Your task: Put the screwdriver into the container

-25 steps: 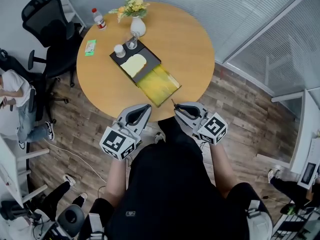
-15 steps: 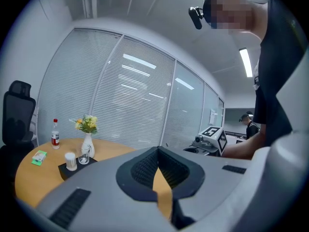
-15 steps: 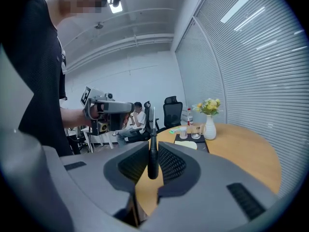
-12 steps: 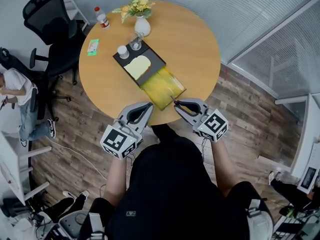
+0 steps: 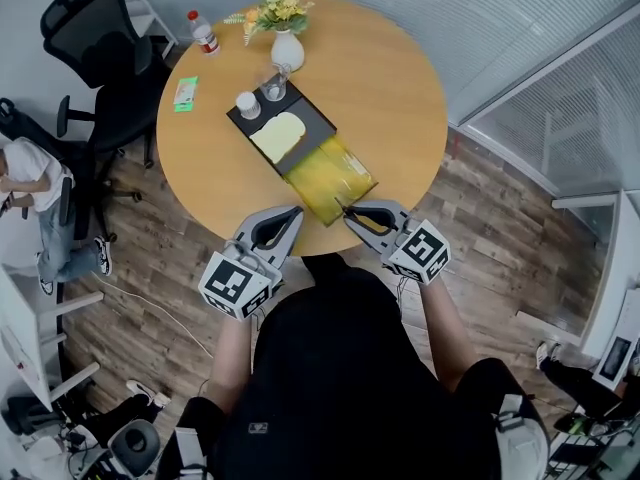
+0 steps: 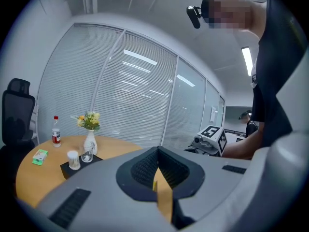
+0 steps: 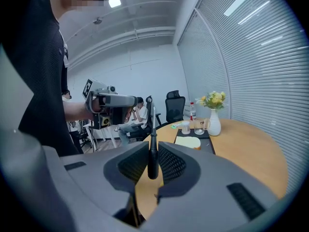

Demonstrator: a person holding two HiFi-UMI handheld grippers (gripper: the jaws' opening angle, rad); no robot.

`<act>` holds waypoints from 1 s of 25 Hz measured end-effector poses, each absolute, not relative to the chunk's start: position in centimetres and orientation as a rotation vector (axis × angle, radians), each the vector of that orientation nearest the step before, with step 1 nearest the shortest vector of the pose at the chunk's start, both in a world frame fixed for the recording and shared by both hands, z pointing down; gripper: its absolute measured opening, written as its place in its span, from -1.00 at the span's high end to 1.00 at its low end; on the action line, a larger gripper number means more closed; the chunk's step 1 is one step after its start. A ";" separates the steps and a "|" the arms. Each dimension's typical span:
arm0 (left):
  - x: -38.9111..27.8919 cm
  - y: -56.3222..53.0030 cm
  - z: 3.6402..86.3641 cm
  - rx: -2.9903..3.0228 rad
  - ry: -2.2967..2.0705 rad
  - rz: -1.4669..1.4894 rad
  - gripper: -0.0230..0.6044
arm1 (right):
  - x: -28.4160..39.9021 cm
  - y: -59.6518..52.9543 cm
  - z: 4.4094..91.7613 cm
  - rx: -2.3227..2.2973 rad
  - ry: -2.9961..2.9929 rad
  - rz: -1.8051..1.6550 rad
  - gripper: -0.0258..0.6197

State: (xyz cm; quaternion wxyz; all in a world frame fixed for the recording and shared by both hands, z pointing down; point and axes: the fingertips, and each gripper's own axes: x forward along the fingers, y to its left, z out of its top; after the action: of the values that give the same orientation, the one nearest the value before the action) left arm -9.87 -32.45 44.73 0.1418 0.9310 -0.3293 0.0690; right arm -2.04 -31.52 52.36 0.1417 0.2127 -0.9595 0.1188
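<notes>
A clear yellow container [image 5: 330, 176] lies on the round wooden table [image 5: 400, 98], near its front edge and against a black tray [image 5: 300, 113]. My right gripper [image 5: 351, 212] is shut on a black-handled screwdriver [image 7: 152, 151] whose thin shaft sticks out past the jaws, just short of the container's near corner. In the head view the screwdriver [image 5: 347, 209] shows only as a dark tip. My left gripper [image 5: 292, 212] hovers at the table's front edge, left of the container, jaws shut with nothing between them.
The black tray holds a pale yellow slab [image 5: 277, 136], a white cup [image 5: 246, 103] and a glass [image 5: 277, 86]. A vase of flowers [image 5: 286, 46], a bottle [image 5: 203, 34] and a green packet [image 5: 182, 91] stand at the far side. An office chair [image 5: 95, 38] and a seated person [image 5: 30, 183] are at left.
Both grippers have edged forward to the table's front edge. The right gripper's screwdriver tip has come closer to the yellow container's near corner. The jaws are as before.
</notes>
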 end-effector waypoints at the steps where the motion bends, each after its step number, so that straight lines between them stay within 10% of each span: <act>1: -10.1 -32.9 44.8 2.682 -0.954 0.199 0.91 | -2.3 -31.7 52.4 0.604 -2.769 0.343 0.76; 25: -10.7 -39.0 47.2 2.658 -0.885 0.256 0.91 | -4.6 -34.7 62.0 0.411 -2.472 0.290 0.76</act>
State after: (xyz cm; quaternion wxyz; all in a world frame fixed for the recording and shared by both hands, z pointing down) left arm -10.67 -39.03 47.19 0.1635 0.9322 -0.3103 0.0896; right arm -4.55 -34.66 62.04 0.3044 0.1553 -0.9334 0.1096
